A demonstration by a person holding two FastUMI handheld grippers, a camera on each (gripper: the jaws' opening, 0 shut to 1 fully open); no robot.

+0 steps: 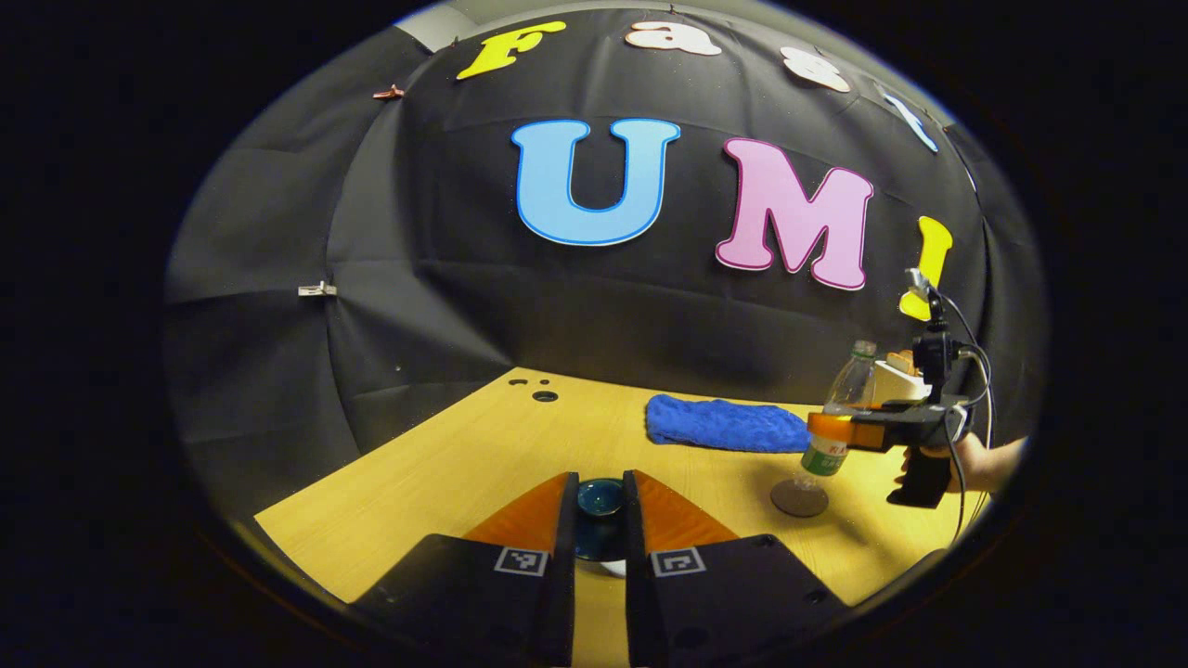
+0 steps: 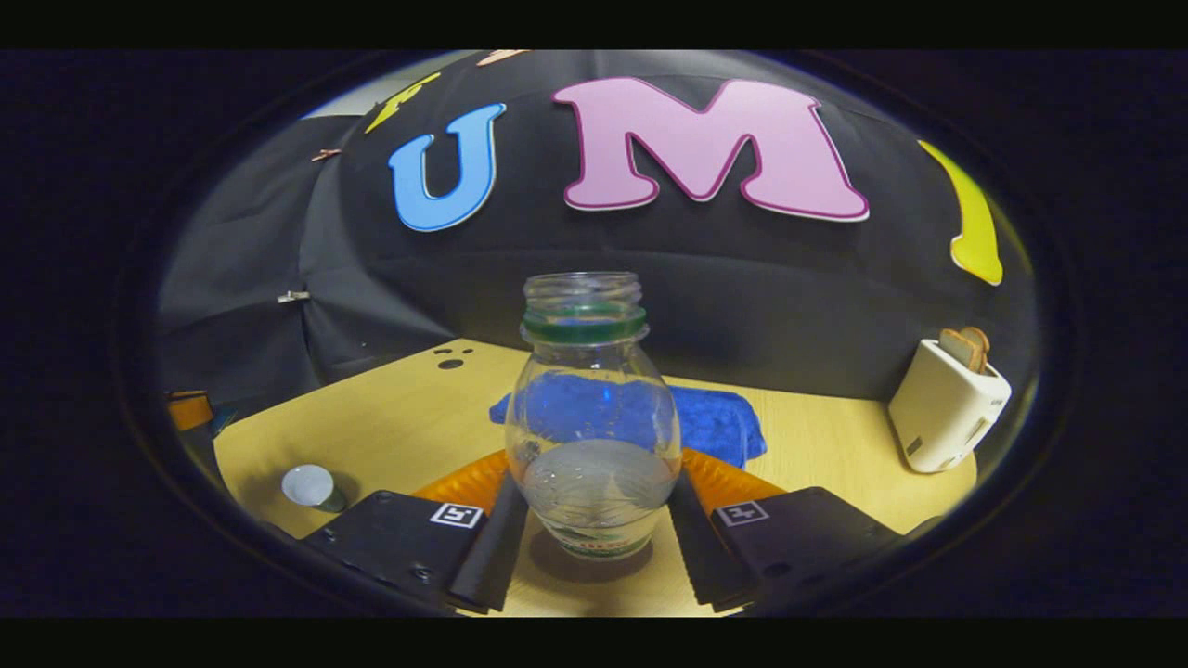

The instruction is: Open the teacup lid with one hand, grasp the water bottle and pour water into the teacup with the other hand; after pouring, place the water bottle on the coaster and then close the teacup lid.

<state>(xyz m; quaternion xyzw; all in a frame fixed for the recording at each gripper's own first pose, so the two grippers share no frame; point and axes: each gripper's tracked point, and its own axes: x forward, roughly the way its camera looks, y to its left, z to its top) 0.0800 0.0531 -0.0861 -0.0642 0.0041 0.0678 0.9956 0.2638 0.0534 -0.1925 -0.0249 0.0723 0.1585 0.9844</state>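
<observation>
My left gripper (image 1: 600,520) is shut on the dark teal teacup lid (image 1: 599,498), which is held off the table between its fingers. The teacup (image 2: 311,485) stands uncovered on the table, white inside. My right gripper (image 2: 594,547) is shut on the clear, capless water bottle (image 2: 592,436), upright with water in its lower part. In the left gripper view the bottle (image 1: 840,408) sits right over the round dark coaster (image 1: 799,498), with the right gripper (image 1: 829,432) around its middle; whether its base touches the coaster I cannot tell.
A blue cloth (image 1: 726,425) lies at the back of the wooden table (image 1: 445,464), behind the bottle. A white toaster (image 2: 947,404) with bread slices stands at the far right. Small holes (image 1: 544,396) mark the table's back left.
</observation>
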